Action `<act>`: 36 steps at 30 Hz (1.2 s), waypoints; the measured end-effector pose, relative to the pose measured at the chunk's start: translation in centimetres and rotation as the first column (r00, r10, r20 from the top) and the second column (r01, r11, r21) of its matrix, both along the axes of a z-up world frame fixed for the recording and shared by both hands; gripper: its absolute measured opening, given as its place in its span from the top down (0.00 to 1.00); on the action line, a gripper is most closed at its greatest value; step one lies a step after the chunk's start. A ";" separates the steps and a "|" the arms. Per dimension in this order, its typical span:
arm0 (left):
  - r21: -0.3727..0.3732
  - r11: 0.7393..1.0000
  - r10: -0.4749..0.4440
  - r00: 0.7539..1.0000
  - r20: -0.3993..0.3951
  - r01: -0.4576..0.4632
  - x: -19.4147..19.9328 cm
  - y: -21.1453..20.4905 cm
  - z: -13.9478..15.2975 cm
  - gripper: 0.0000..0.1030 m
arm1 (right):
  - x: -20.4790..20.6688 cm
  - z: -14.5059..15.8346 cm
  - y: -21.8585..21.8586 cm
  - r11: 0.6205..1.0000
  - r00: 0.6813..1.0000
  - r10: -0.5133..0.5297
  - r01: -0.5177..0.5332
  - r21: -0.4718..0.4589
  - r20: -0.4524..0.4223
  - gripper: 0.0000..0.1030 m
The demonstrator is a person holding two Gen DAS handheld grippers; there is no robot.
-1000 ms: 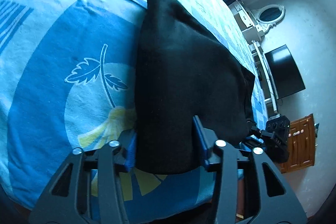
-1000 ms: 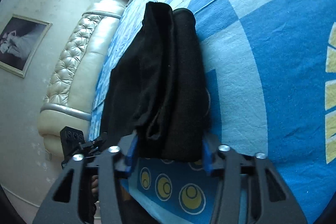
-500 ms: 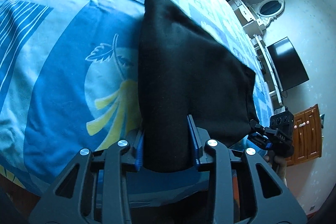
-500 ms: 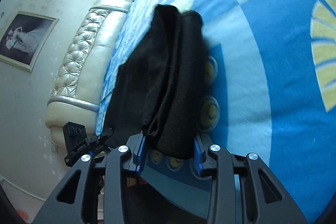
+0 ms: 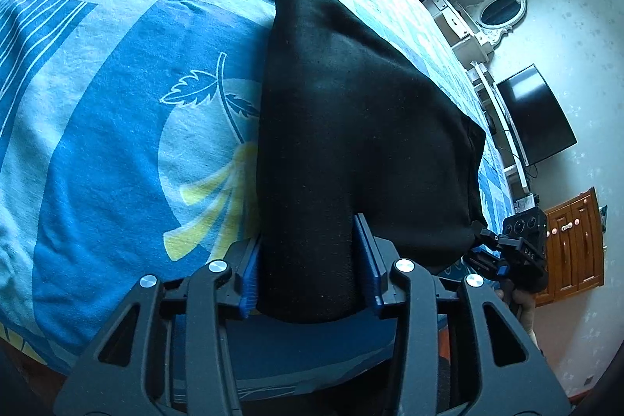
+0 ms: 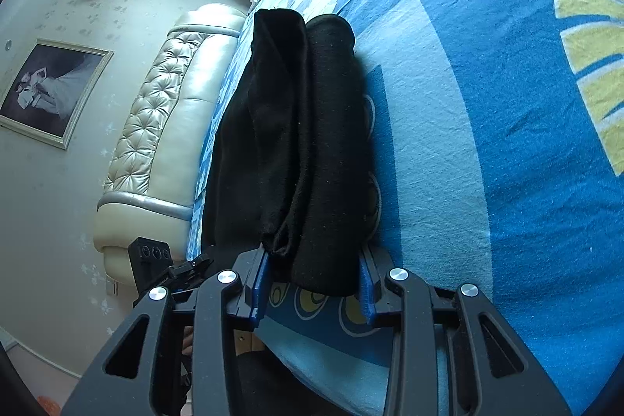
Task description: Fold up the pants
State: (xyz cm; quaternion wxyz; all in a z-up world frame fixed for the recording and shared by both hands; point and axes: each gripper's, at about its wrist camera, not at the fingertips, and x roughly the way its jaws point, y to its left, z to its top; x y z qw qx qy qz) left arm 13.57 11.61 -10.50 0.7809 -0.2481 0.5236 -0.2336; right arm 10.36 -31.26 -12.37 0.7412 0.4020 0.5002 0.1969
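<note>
Both the left gripper [image 5: 308, 275] and right gripper [image 6: 314, 285] clench the near edge of the black pants [image 5: 351, 127] on the bed [image 5: 117, 143]; carry both corners level toward the far end, so layers stay aligned.

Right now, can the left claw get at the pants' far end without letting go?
Probably not. The left claw is shut on the near end of the pants; the far end lies well up the bed, with nothing blocking it.
</note>
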 end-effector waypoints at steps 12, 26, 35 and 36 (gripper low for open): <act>0.145 0.988 0.040 0.996 0.080 -0.051 -1.5 -0.3 1.4 0.28 | -1.8 0.6 -0.7 0.999 0.999 -0.034 0.034 0.032 -0.001 0.51; 0.327 0.936 0.060 0.974 0.219 -0.131 -6.7 -1.5 5.4 0.15 | -4.8 2.8 -0.4 0.992 0.998 -0.050 0.046 -0.122 -0.025 0.29; 0.387 0.900 0.071 0.945 0.318 -0.198 -10.0 -2.4 8.2 0.10 | -5.8 4.8 1.9 0.941 0.999 -0.054 0.050 -0.334 -0.005 0.25; 0.392 0.898 0.066 0.943 0.325 -0.198 -10.3 -2.5 8.4 0.10 | -6.1 5.1 2.2 0.923 0.998 -0.055 0.052 -0.380 0.004 0.25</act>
